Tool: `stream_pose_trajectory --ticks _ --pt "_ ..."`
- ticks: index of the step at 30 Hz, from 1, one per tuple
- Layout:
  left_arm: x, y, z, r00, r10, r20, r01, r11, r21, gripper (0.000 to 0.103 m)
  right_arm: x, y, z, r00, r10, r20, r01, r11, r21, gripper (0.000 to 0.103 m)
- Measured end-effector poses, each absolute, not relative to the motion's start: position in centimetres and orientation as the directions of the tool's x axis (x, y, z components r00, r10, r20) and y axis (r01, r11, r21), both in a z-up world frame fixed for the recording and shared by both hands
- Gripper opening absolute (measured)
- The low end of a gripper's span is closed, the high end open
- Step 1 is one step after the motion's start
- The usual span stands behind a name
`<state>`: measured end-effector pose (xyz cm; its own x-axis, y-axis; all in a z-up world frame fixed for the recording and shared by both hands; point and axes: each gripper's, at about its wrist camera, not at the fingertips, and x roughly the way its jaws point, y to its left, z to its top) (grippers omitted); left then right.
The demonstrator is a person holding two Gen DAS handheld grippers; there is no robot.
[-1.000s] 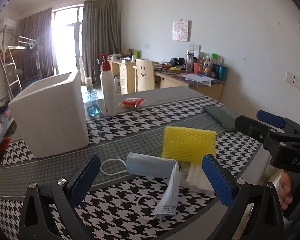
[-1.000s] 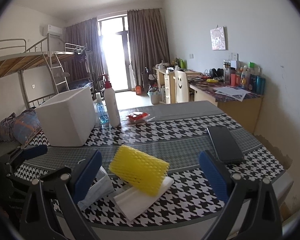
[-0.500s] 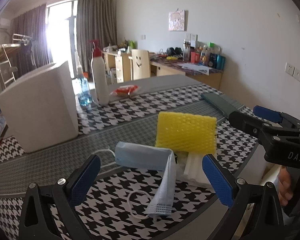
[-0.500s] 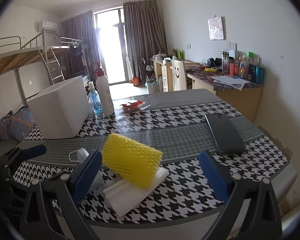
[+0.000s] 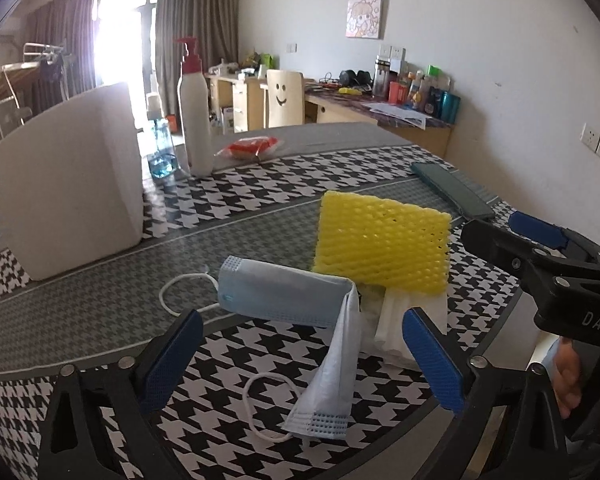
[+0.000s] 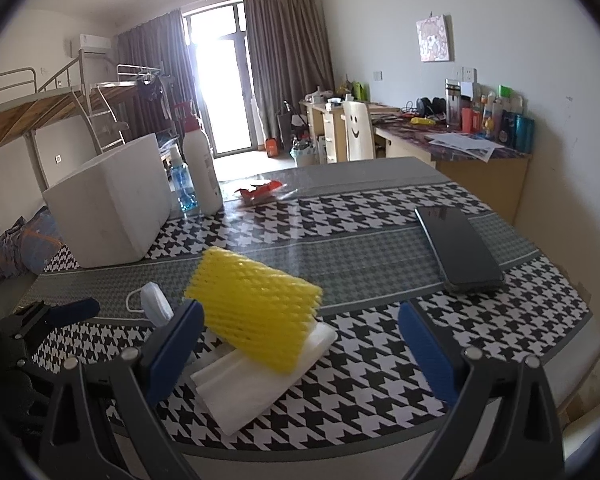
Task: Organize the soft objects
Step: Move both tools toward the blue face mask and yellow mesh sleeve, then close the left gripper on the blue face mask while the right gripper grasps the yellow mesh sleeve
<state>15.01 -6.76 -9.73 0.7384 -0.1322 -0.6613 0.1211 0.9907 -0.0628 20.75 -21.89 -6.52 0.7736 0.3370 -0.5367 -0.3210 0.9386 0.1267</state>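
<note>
On houndstooth-patterned table, yellow foam-net sleeve is leaning on white foam sheets w/ crumpled blue face mask beside, both L gripper & R gripper hovering released.

White foam sheet mostly hidden under yellow foam net and face mask, mask nearly all behind the right gripper's finger in its view, desk bottles too small to identify, foam box cut off at frame's left edge

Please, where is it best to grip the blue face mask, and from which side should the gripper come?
Probably the folded blue band of the face mask, from the near side with the left hand-held gripper, which is open and already frames it. That band stands raised off the table; the hanging flap is limp.
</note>
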Motion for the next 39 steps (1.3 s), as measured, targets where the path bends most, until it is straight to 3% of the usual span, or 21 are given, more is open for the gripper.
stream_pose_trajectory --ticks 8,10,19,26,35,37,39 --pt "15.5 -7.5 -10.4 0.713 -0.126 -0.690 0.143 0.989 -0.033 0.073 21.4 -21.8 -6.9 0.760 0.348 -0.549 -0.331 0.934 0.134 0.099" --pt "15.8 -7.7 -10.7 0.704 -0.130 -0.698 0.147 0.989 -0.035 0.060 21.6 -21.7 -7.0 0.756 0.352 -0.552 -0.335 0.932 0.136 0.099" --pt "16.2 -8.2 -11.6 0.668 -0.163 -0.726 0.190 0.981 -0.046 0.021 22.5 -20.7 -7.6 0.728 0.388 -0.566 -0.372 0.916 0.149 0.099" --pt "16.5 -7.8 -11.9 0.655 -0.177 -0.734 0.193 0.979 -0.064 0.016 23.6 -20.8 -8.6 0.683 0.436 -0.586 -0.392 0.896 0.210 0.099" --pt "16.4 -7.7 -11.9 0.647 -0.186 -0.739 0.201 0.977 -0.070 0.016 23.8 -20.8 -9.5 0.630 0.476 -0.614 -0.408 0.875 0.260 0.061" --pt "16.5 -7.6 -11.8 0.647 -0.188 -0.739 0.202 0.977 -0.072 0.016 23.7 -20.7 -9.6 0.621 0.485 -0.616 -0.416 0.870 0.265 0.045" --pt "16.4 -7.5 -11.8 0.649 -0.186 -0.738 0.199 0.977 -0.071 0.015 23.7 -20.7 -9.6 0.616 0.489 -0.618 -0.423 0.866 0.264 0.036"
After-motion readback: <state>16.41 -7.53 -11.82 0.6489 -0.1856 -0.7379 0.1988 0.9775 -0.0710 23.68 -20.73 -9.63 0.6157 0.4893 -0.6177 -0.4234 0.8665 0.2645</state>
